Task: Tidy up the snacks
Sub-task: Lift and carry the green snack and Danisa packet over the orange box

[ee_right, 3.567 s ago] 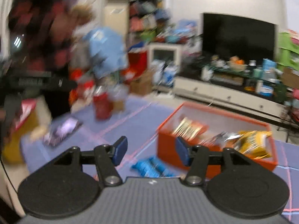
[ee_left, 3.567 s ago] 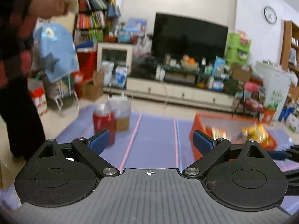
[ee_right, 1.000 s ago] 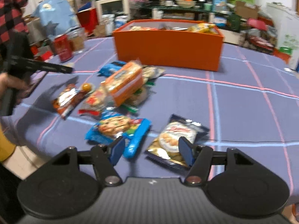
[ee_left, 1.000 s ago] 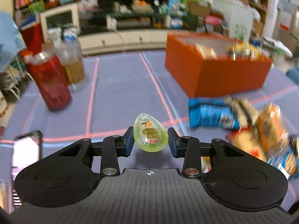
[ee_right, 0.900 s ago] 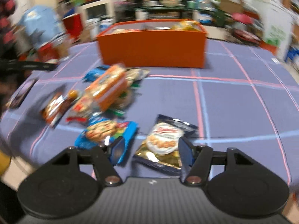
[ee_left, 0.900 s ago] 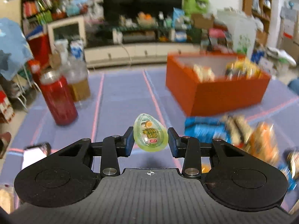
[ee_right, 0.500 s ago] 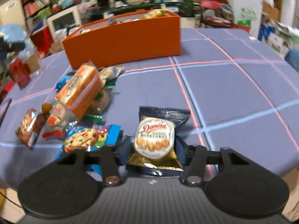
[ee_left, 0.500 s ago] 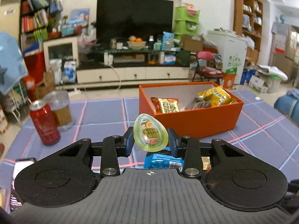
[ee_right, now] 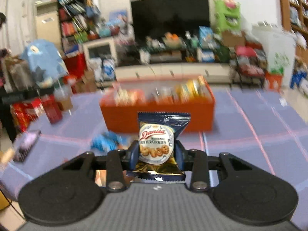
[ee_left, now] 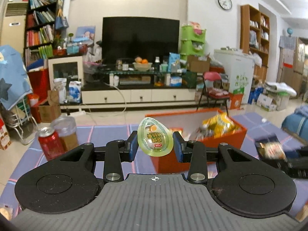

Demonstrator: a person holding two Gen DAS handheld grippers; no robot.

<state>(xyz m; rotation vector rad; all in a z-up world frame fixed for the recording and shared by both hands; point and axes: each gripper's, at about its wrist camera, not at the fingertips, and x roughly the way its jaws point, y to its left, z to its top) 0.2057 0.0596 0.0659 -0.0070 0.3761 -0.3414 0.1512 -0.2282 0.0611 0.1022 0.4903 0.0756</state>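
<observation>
Cookie packet (ee_right: 161, 144), flat on the table earlier, now lifted by right gripper (ee_right: 156, 152)

Legible print appears on one item only. The dark blue and gold foil cookie packet (ee_right: 159, 146) carries a round white label reading "Danisa" in red script, with "BUTTER COOKIES" in small capitals beneath. The green egg-shaped jelly cup (ee_left: 155, 139) bears yellow lettering and a small red tag, neither readable. The round wall clock (ee_left: 224, 1) shows no readable numerals.
</observation>
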